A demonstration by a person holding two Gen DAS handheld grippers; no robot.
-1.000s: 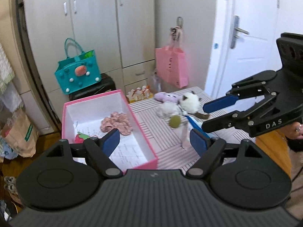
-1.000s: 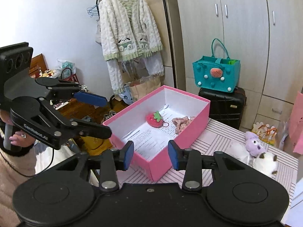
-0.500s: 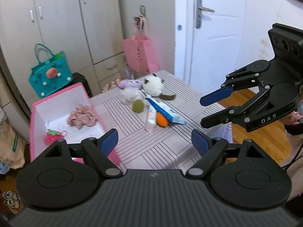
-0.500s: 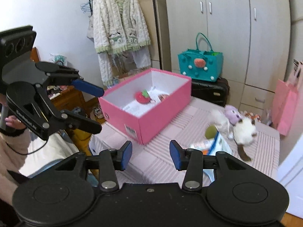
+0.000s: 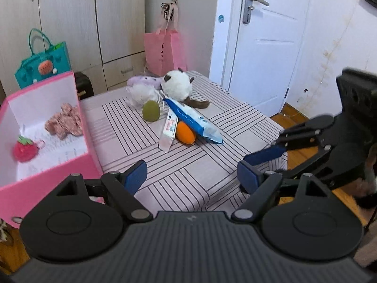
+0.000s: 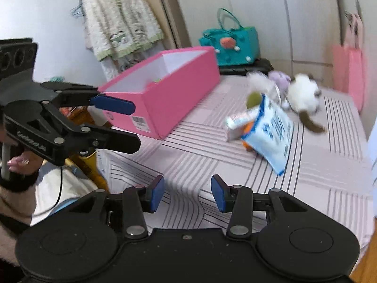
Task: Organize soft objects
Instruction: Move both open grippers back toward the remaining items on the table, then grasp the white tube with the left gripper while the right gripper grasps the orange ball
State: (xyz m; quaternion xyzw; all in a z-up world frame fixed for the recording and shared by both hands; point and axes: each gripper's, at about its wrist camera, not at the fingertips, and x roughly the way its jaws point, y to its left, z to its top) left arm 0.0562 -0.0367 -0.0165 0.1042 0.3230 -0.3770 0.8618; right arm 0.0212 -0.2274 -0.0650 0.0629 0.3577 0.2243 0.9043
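Holding a pair of tongs in each hand, I have both over the near edge of the striped table [image 5: 188, 172]. My left tongs [image 5: 192, 176] stand wide apart with nothing between them. My right tongs [image 6: 187, 193] are partly apart, also with nothing between them, and only the tablecloth shows in the gap.

Taking the pink box [image 5: 90, 162] as my mark: it sits at the table's left end, open at the top. Inside it lie a pink scrunchie [image 5: 64, 123] toward the far side and a red strawberry toy [image 5: 24, 149] nearer me, apart from each other.

To the right of the box, well apart from it, the remaining soft things lie in a cluster. A green ball [image 5: 151, 110] is closest to the box, with a white fluffy toy [image 5: 142, 94] just behind it and a purple toy [image 5: 143, 81] farther back. A white plush cat [image 5: 176, 88] lies beside those. A blue packet [image 5: 193, 121] leans across an orange toy [image 5: 186, 135], and a white tube [image 5: 169, 132] lies touching that orange toy on the box side.
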